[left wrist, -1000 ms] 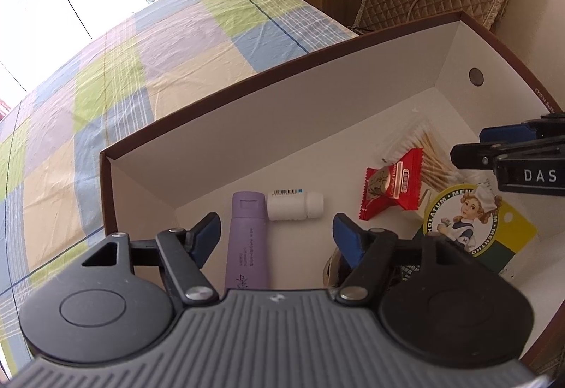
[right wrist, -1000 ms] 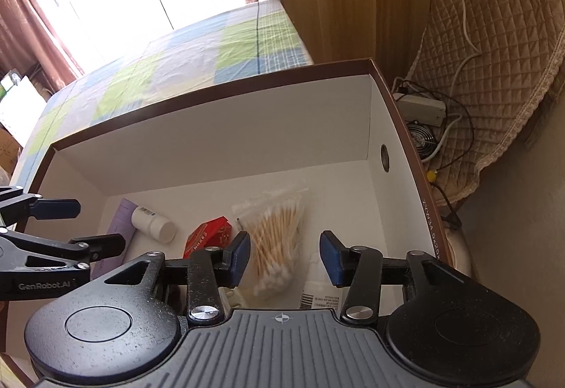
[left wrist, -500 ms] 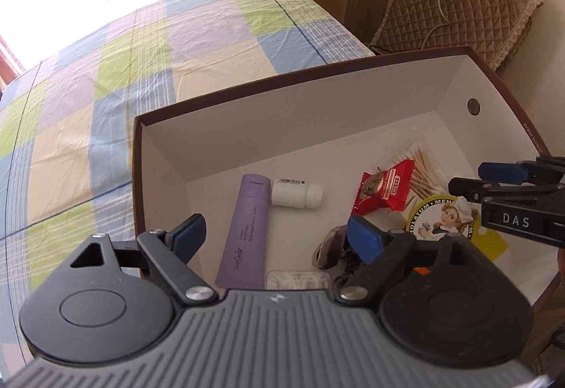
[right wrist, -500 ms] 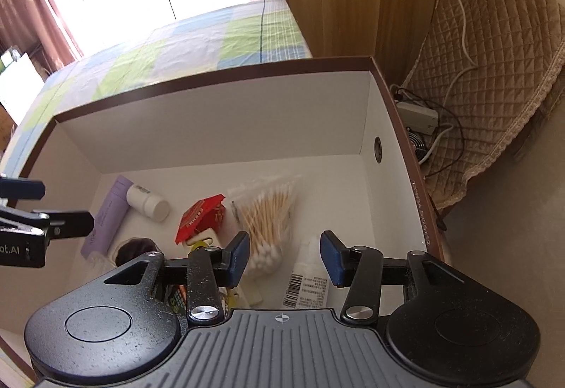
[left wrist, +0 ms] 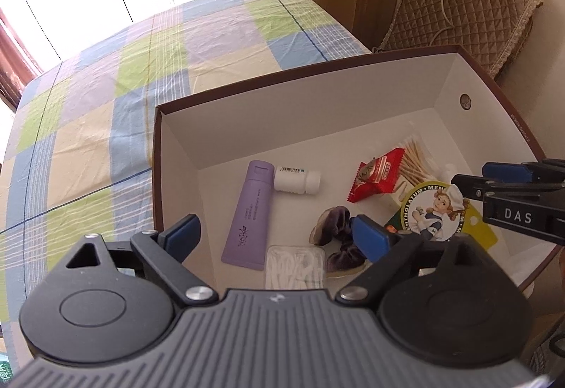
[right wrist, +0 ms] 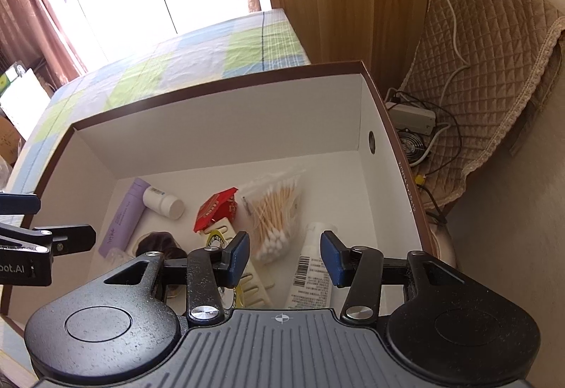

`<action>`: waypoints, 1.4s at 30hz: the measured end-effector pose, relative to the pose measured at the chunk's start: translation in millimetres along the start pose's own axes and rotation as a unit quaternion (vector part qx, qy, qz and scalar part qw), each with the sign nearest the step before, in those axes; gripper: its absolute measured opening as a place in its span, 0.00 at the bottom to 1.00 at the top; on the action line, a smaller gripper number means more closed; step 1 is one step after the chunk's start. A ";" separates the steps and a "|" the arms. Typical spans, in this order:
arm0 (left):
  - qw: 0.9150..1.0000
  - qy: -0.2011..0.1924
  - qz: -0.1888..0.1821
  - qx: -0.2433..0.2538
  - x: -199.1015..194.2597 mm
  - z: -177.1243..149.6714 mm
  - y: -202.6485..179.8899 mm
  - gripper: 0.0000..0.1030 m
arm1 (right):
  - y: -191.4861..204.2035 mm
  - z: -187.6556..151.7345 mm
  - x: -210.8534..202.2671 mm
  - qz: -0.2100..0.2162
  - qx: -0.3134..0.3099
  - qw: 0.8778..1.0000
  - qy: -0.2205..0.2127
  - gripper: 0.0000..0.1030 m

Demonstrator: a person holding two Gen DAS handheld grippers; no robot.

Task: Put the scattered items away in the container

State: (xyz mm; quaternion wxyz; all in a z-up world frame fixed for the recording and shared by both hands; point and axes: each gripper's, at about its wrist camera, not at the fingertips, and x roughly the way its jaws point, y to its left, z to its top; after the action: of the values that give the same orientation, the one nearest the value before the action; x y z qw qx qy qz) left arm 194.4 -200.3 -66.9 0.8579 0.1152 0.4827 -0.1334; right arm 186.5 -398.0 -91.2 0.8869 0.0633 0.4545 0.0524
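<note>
Container [left wrist: 353,112] of white card with a brown rim, sitting on the checked bed [left wrist: 141,77], now seen from higher and further back than a second ago: whole left corner in view, more bedspread showing. Holding everything: purple tube [left wrist: 249,211] lying beside white bottle [left wrist: 297,178], red snack packet [left wrist: 378,174] against the bag of cotton swabs [right wrist: 273,211], purple scrunchie [left wrist: 337,236], clear pack of floss picks [left wrist: 295,266], round Mentholatum card [left wrist: 436,211], white tube with barcode [right wrist: 312,268]. Scrunchie and floss picks newly revealed at the near edge, hidden a second ago behind the gripper body.

Left gripper [left wrist: 275,234] hovering above the near-left part of the box, fingers [left wrist: 183,234] spread wide and empty; purple tube and floss picks lying below, between them, scrunchie just beside the right-hand pad. Right gripper [right wrist: 285,255] pulled back too, above the near-right part, fingers [right wrist: 238,255] wide apart, nothing held; cotton swabs and barcode tube below the gap. Quilted brown cover [right wrist: 487,63] off to the right of the box.
</note>
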 end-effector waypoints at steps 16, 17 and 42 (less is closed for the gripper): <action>0.999 -0.011 0.015 -0.027 -31.4 -22.7 2.9 0.89 | 12.2 -9.3 -40.2 0.005 0.022 0.999 -0.038 0.50; 0.999 -0.011 0.016 -0.029 -33.1 -24.2 3.4 0.89 | 13.4 -10.4 -43.1 0.005 0.022 0.999 -0.040 0.50; 0.998 -0.051 0.010 -0.040 -100.1 -53.8 21.1 0.89 | 67.3 -39.8 -104.0 -0.008 0.006 0.998 -0.055 1.00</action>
State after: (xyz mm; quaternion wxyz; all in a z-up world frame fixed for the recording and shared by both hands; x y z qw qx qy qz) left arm 108.8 -151.2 -6.8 0.8864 0.0787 0.4423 -0.1115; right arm 91.2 -344.7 -20.2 0.9106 0.0678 0.4058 0.0388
